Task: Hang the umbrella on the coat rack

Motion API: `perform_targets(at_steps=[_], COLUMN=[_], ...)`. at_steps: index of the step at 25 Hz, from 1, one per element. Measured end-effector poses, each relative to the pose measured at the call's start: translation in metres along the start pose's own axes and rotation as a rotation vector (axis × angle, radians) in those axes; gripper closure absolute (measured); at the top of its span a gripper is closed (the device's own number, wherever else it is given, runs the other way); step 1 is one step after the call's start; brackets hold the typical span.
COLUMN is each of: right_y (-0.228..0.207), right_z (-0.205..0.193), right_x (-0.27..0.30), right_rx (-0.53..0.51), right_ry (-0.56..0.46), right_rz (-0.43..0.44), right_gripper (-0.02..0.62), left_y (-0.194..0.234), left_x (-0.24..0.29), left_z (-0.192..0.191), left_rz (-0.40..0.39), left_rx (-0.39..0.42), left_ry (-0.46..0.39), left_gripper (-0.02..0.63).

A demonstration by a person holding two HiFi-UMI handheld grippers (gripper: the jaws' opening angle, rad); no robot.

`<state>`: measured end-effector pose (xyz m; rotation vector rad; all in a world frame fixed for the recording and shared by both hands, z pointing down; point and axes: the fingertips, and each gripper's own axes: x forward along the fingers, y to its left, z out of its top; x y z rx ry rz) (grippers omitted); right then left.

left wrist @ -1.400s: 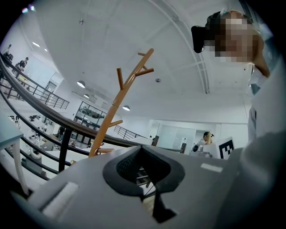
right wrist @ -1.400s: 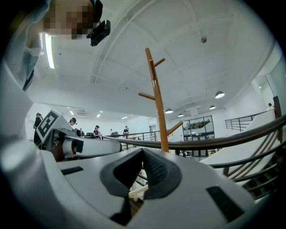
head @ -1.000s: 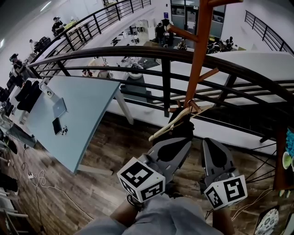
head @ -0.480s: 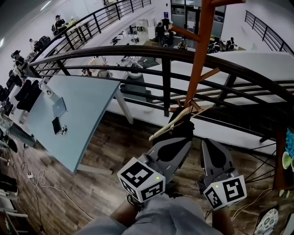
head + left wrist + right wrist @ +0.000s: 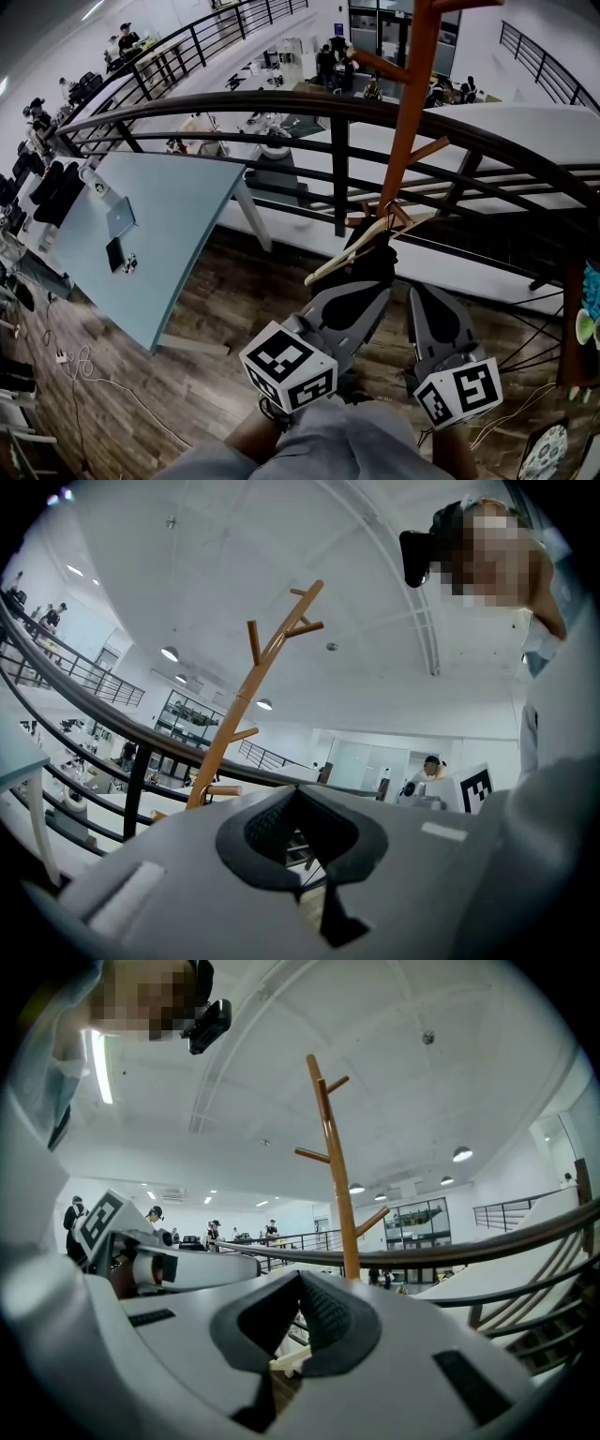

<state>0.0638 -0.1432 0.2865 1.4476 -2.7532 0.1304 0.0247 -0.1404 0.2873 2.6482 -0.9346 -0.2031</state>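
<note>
The orange-brown coat rack [image 5: 409,112] stands just behind the dark railing. At its lower pegs hangs a dark bundle that looks like the folded umbrella [image 5: 373,255], beside a pale wooden hanger [image 5: 330,265]. My left gripper [image 5: 368,287] is shut, with its tip right under the dark bundle; I cannot tell whether they touch. My right gripper [image 5: 422,291] is shut a little to its right, with nothing between its jaws. The rack's pole [image 5: 236,726] rises beyond the shut left gripper [image 5: 298,795] in the left gripper view. In the right gripper view the rack [image 5: 334,1166] stands past the shut right gripper [image 5: 300,1284].
A curved black railing [image 5: 281,108] runs across in front of me, with an open floor far below it. A grey-blue table [image 5: 178,234] with a laptop [image 5: 120,221] stands at the left on the wooden floor. Cables [image 5: 84,370] lie at the lower left.
Almost nothing. The right gripper has edged slightly left and the left gripper has stayed put.
</note>
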Motion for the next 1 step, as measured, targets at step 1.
perform_targets(at_steps=[1], right_y=[0.0006], right_z=[0.0002], right_x=[0.0003], right_rx=[0.0], right_ry=[0.001], right_rz=[0.0], right_gripper=[0.594], left_y=[0.0002], left_x=[-0.0004], left_z=[0.0003], left_rz=[0.0], left_rx=[-0.001], left_ry=[0.0], left_gripper=[0.601])
